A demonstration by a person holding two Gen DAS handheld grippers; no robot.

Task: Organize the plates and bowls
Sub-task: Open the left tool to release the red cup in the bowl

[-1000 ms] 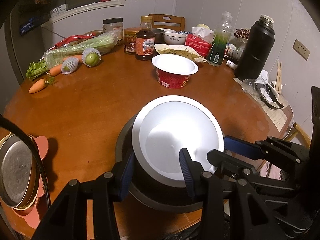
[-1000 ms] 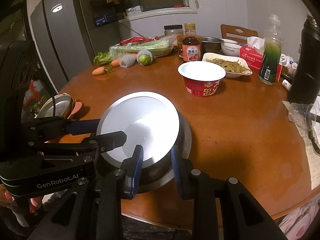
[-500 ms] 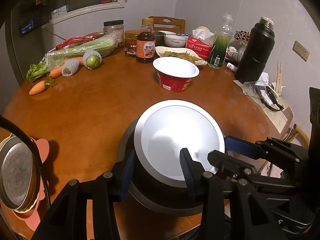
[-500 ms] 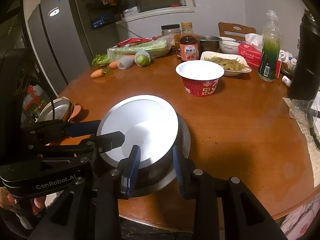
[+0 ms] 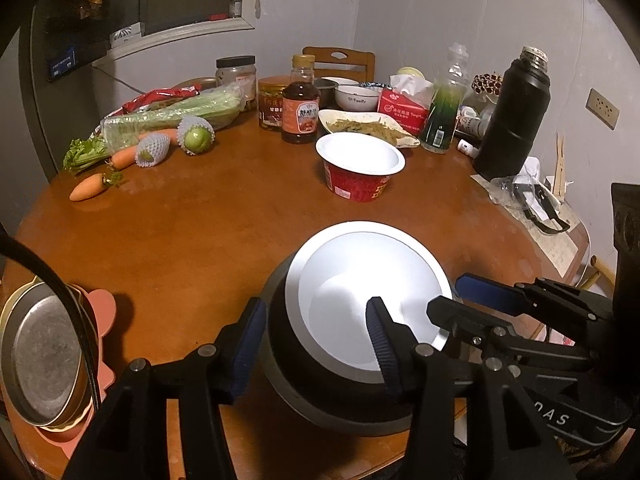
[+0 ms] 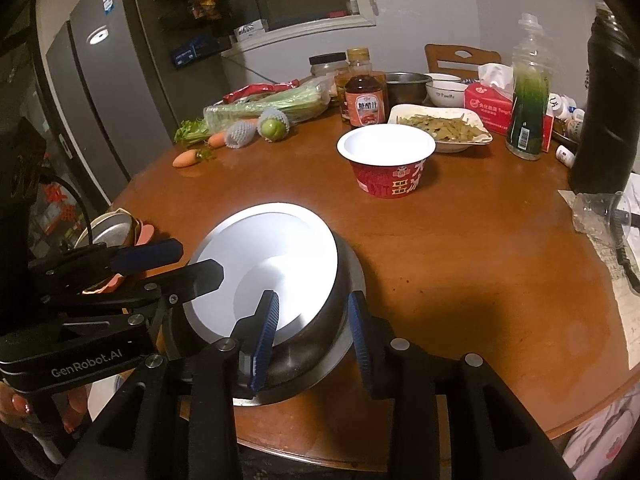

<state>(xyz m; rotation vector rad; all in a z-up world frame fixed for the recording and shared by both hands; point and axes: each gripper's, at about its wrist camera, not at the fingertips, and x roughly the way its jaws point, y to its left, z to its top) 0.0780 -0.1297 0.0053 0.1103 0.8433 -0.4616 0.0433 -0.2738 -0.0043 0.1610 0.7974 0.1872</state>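
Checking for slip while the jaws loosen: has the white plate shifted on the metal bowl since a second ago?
No. The white plate sits on the metal bowl as before.

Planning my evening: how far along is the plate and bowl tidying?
Done: white plate rests on the steel bowl. In hand: the left gripper and right gripper have just been opening around its rim. Left: red noodle bowl and food plate stand unstacked.

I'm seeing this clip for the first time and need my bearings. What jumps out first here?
Nearest the cameras, a bright white plate sits tilted in a dark metal bowl at the near edge of the round wooden table, with the left gripper and right gripper straddling its rim, fingers just opening. Behind it stands a red instant-noodle cup mid-table, and vegetables lie at the far left.
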